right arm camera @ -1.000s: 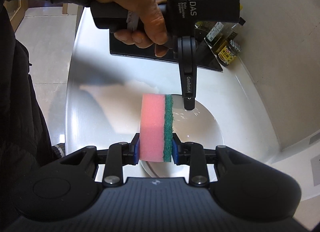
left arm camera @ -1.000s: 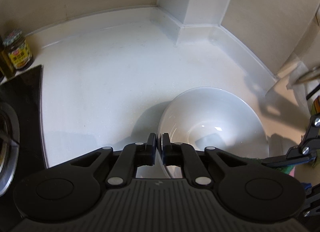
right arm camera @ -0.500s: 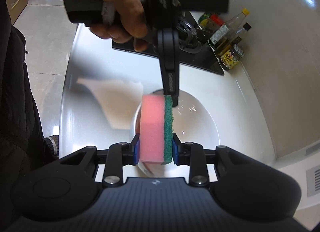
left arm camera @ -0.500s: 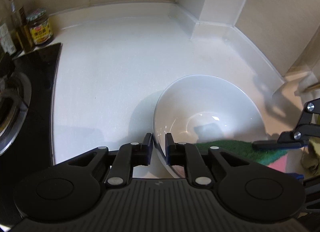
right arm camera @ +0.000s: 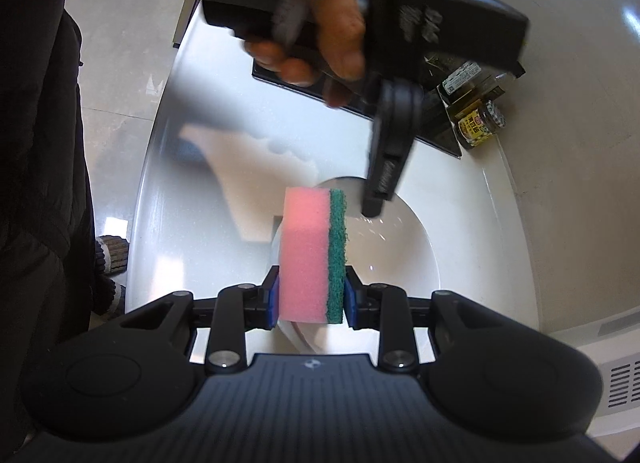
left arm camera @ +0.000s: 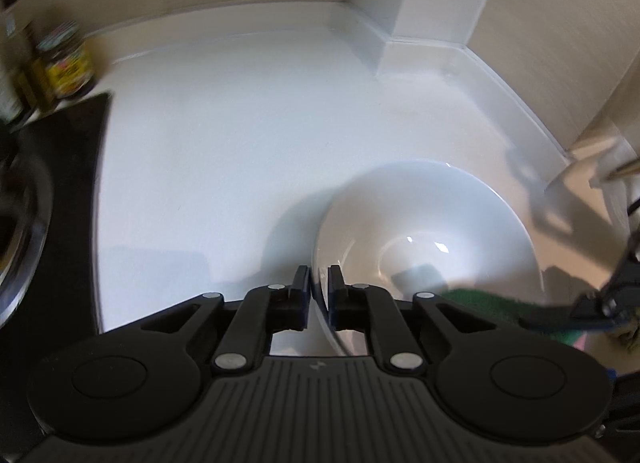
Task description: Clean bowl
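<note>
Straddling the near rim of the white bowl (left arm camera: 424,239), the left gripper (left arm camera: 319,287) has just been opening its jaws, which a second ago were pressed shut on that rim; now a narrow gap shows on either side of the rim (the pads look clear of it, though only barely). The bowl sits on the white counter (left arm camera: 240,135), close to the corner by the wall. To the right, the right gripper (right arm camera: 311,297) is clamped on a pink sponge (right arm camera: 306,251), its green scrubbing face turned toward the bowl. With the hold on the rim loosened, the scrubbing is probably ending or the bowl about to be regripped. A jar (left arm camera: 66,61) stands beside the black stove (left arm camera: 48,191).
</note>
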A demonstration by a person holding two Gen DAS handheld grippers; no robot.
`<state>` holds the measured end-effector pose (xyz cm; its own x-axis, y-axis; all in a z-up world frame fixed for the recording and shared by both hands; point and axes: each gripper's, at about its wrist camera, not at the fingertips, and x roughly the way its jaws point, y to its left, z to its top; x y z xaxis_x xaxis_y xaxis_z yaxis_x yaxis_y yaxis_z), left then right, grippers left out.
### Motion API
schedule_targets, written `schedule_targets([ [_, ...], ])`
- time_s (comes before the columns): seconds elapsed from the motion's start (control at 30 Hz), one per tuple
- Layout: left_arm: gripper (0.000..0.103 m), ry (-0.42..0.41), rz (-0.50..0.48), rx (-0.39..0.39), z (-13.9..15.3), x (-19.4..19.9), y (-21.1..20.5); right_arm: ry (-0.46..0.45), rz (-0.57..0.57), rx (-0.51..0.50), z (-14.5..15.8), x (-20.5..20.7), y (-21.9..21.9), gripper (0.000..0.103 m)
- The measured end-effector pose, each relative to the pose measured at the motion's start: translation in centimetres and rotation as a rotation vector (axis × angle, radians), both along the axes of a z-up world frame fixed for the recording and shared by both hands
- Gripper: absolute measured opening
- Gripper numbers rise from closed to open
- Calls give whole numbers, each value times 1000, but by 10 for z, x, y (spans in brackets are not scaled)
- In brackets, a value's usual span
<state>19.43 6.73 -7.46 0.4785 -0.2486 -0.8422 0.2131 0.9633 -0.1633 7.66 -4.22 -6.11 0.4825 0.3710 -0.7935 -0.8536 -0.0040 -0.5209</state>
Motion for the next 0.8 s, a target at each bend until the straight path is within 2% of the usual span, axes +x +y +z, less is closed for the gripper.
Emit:
schedule_targets([
  [0.13,14,-22,34,3,-2,-10,2,1,3,-4,0,0,2,27],
  [0.27,8,-38,14,21,-2,0,2,7,18,6,-1,-2,8,27],
  [0.47,6,-40,-106,41,-1,24,-5,10,32,-9,-2,-1,5,27],
  [0.6,6,-34,-125,15,-2,35,-8,-11,29,-50,-3,0,-2,27],
  [0.7,6,-21,-76,-3,-3,35,-9,-10,8,-43,-4,1,0,27],
  [0.8,9,32,-9,-33,-2,26,-5,-13,-13,-30,-6,1,-1,27],
])
